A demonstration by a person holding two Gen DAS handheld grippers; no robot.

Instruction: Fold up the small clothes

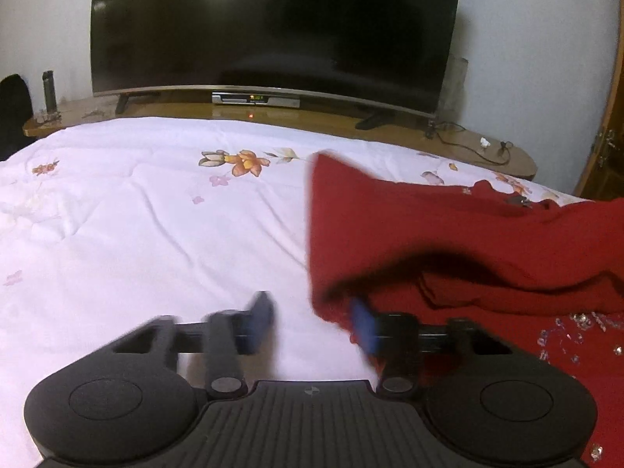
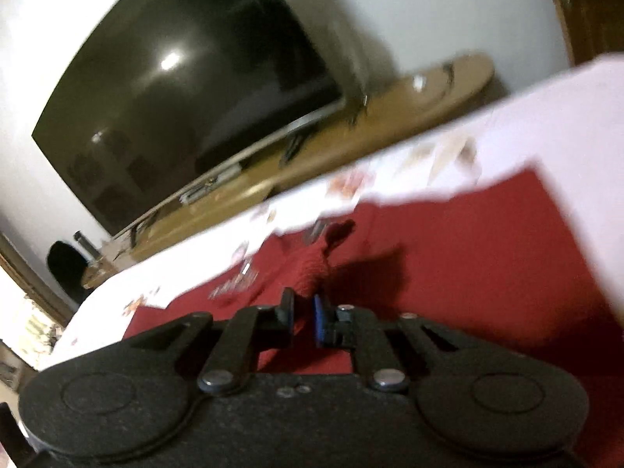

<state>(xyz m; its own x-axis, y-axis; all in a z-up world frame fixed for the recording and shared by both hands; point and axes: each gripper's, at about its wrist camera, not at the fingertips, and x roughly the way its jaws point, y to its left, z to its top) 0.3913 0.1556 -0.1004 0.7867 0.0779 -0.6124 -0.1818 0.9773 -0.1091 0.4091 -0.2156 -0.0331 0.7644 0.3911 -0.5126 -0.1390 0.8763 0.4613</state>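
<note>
red garment [image 1: 468, 234] on floral bedsheet [image 1: 136, 214], television [image 1: 273, 27] beyond

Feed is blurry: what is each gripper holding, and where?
Right gripper: pinching a raised fold of the red knit garment. Left gripper: open at its edge, holding nothing.

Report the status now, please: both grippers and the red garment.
Left gripper open at garment edge. Right gripper shut on red garment, pinching a fold. Garment unfolded on bedspread. Nothing in the way.
</note>
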